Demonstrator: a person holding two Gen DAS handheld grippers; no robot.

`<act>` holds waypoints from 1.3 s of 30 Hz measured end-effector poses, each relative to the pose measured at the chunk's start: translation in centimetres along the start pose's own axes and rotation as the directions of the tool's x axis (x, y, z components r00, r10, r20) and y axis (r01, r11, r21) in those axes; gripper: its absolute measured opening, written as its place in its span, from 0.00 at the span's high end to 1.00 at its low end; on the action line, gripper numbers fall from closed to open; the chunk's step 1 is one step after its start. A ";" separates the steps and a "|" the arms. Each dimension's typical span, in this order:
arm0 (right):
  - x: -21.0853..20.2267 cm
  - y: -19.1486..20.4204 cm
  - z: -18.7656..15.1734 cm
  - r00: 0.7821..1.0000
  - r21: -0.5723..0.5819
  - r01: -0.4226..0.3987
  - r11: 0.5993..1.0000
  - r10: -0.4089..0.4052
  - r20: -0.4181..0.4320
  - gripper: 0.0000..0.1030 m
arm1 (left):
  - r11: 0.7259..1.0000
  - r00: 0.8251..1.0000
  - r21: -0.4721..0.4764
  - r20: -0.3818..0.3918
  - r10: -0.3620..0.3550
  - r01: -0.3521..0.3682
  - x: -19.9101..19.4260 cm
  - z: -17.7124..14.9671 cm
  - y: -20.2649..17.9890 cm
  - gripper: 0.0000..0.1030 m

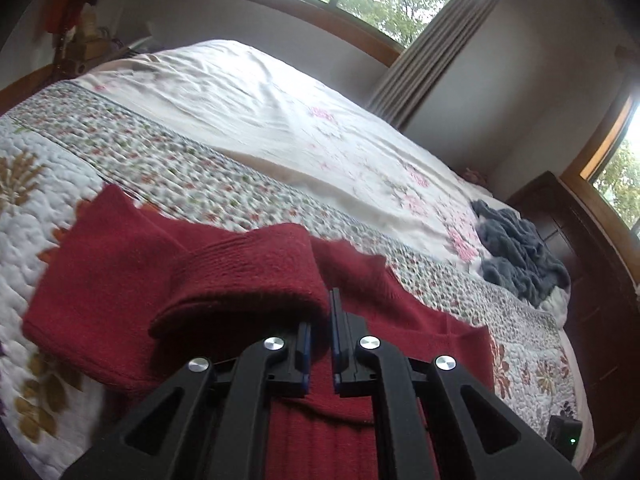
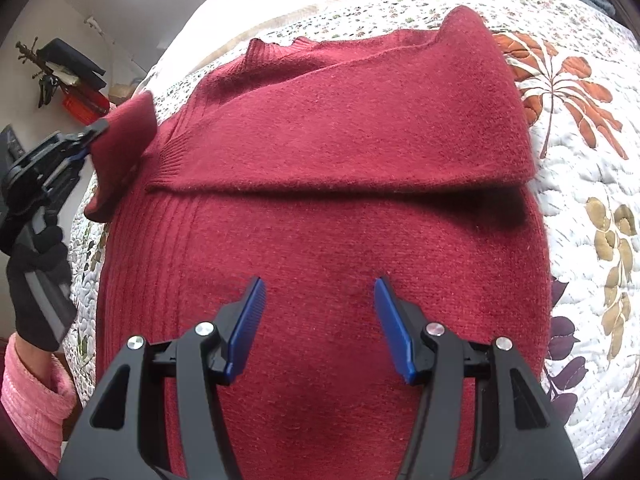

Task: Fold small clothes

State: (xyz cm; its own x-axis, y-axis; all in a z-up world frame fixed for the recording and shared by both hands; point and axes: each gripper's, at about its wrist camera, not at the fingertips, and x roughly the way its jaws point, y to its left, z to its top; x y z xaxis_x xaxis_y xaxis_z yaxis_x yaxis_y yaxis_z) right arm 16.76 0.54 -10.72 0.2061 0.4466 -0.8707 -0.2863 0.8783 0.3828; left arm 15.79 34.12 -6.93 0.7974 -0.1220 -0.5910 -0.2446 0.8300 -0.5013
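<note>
Left hand-held gripper [image 2: 91, 136] pinches a sleeve at nine o'clock of the dark red knitted sweater [image 2: 320, 208] on the quilted floral bed [image 2: 592, 168], while the right hand-held gripper [image 2: 320, 292] hovers wide open above its body.

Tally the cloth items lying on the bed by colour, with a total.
Red: 1, the sweater, one corner pinched in the left tool; the right tool is open above it.
Grey: 1, the crumpled cloth at the far edge of the bed.
Total: 2
</note>
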 end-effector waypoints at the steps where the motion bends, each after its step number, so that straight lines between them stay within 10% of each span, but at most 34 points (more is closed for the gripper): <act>1: 0.0 -0.1 0.0 1.000 0.002 -0.001 1.000 0.001 0.000 0.45 | 1.000 1.000 0.000 -0.020 0.001 -0.001 0.9 -0.5 -0.2 0.93; 12: 0.2 -0.5 0.0 1.000 0.013 0.004 1.000 -0.004 -0.018 0.45 | 0.999 0.979 -0.046 -0.206 -0.005 -0.005 6.4 -5.9 1.9 0.88; 19: -0.2 0.8 1.5 1.000 -0.005 -0.001 1.000 0.001 -0.029 0.44 | 0.996 0.972 0.024 -0.221 -0.080 0.087 0.1 -5.4 2.7 0.68; 23: 0.2 3.7 3.8 0.998 -0.025 -0.055 0.998 0.054 -0.032 0.44 | 1.000 0.993 0.017 -0.117 0.012 -0.010 -3.5 -2.5 6.3 0.64; 28: 1.9 7.7 6.5 0.994 -0.053 -0.098 0.994 0.095 -0.058 0.44 | 0.979 0.967 -0.016 -0.158 0.198 -0.203 -1.5 -0.3 10.8 0.66; 33: 4.0 11.1 8.9 0.988 -0.069 -0.128 0.989 0.121 -0.100 0.44 | 0.963 0.933 0.038 -0.240 0.270 -0.269 2.0 -1.5 12.0 0.66; 39: 6.9 13.7 11.5 0.971 -0.044 -0.197 0.979 0.189 -0.143 0.43 | 0.973 0.958 -0.024 -0.183 0.220 -0.228 0.0 -0.5 12.0 0.66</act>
State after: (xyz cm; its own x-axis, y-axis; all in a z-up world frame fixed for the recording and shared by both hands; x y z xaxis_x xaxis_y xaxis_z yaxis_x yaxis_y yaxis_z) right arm 25.06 17.58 -7.91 0.0122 0.5758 -0.8175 -0.3618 0.7647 0.5332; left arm 12.55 43.81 -13.21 0.6095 -0.0338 -0.7920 -0.4332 0.8225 -0.3685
